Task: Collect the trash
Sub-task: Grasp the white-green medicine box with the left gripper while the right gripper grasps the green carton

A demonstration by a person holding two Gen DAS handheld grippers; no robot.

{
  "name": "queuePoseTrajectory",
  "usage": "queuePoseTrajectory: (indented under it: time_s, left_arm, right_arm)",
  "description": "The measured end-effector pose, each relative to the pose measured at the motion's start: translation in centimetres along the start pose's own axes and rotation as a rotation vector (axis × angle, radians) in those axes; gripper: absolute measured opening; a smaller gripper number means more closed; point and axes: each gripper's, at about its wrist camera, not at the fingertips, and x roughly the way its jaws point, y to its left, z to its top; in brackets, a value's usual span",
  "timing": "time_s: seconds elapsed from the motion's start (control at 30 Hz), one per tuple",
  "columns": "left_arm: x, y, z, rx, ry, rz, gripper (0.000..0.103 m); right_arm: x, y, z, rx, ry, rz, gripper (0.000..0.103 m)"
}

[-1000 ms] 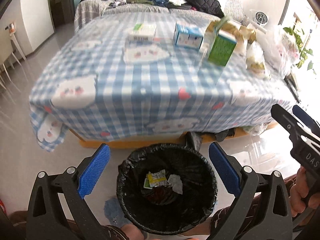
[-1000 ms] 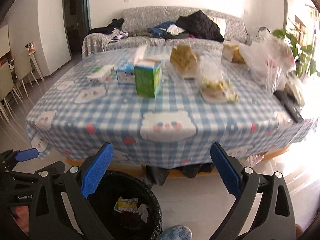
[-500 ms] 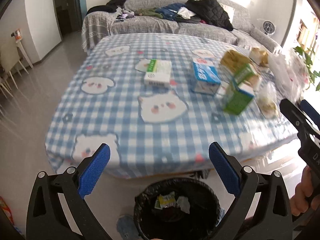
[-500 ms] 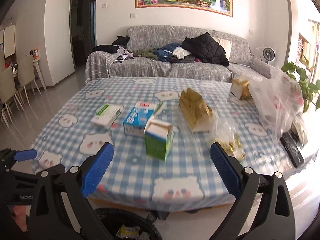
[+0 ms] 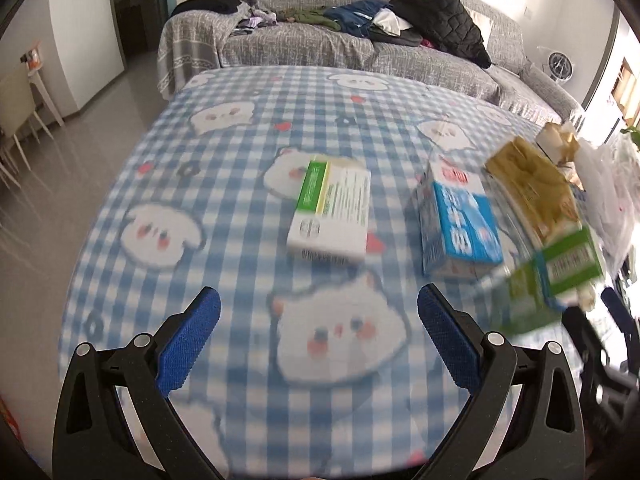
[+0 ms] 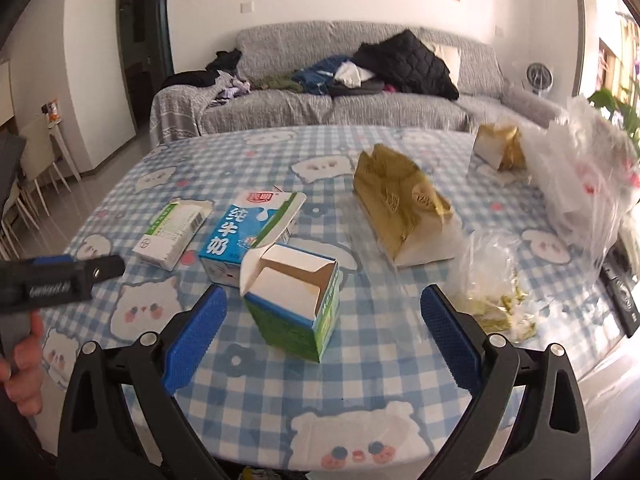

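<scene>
Now you've lifted both grippers from the bin up over the worktop (image 6: 384, 364); your right gripper (image 6: 320, 320), jaws apart and empty, faces the green carton (image 6: 296, 308), your left gripper (image 5: 318, 338) equally wide beside it.

Green carton (image 6: 294, 304) upright with top torn open, blue milk carton (image 6: 244, 236) lying just behind it, white-green box (image 6: 170, 234) flat further left, gold bag (image 6: 400, 208) on its side

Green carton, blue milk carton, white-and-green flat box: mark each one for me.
Green carton (image 6: 296, 320), right wrist view, on its dark green front side.
Blue milk carton (image 6: 236, 236), right wrist view, on its printed top face.
White-and-green flat box (image 5: 334, 210), left wrist view, on its top face.
</scene>
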Motion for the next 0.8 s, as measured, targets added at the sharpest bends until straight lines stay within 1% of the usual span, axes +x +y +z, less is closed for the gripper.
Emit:
queuePoseTrajectory:
  time_s: [0.1,0.17,0.23,0.37,0.47,0.6,0.8]
  left_arm:
    - [1.9,-0.1,1.6,-0.003,0.005,-0.003,0.097]
    - [3.3,-0.2,2.2,-0.002,0.018,-0.002,0.097]
    - [4.3,-0.2,2.5,-0.004,0.033,-0.006,0.097]
    - [6.4,-0.3,3.2,-0.006,0.062,-0.014,0.096]
    - [7.4,-0.4,3.8,-0.005,0.068,-0.009,0.096]
    - [8.7,-0.4,4.4,-0.008,0.083,-0.008,0.096]
    - [9.9,-0.7,4.6,-0.011,0.104,-0.014,0.095]
  right_arm:
    - [1.0,-0.1,0.2,-0.002,-0.007,-0.008,0.093]
    - [1.9,-0.1,0.2,0.007,0.01,-0.001,0.093]
    - [2.9,-0.1,0.1,0.02,0.027,0.006,0.094]
    - [3.7,0.3,0.1,0.008,0.026,-0.003,0.093]
    - [4.2,0.7,0.1,0.006,0.036,0.001,0.093]
    - [4.6,1.7,0.2,-0.022,0.029,-0.02,0.093]
    - [4.7,1.8,0.1,-0.027,0.034,-0.035,0.093]
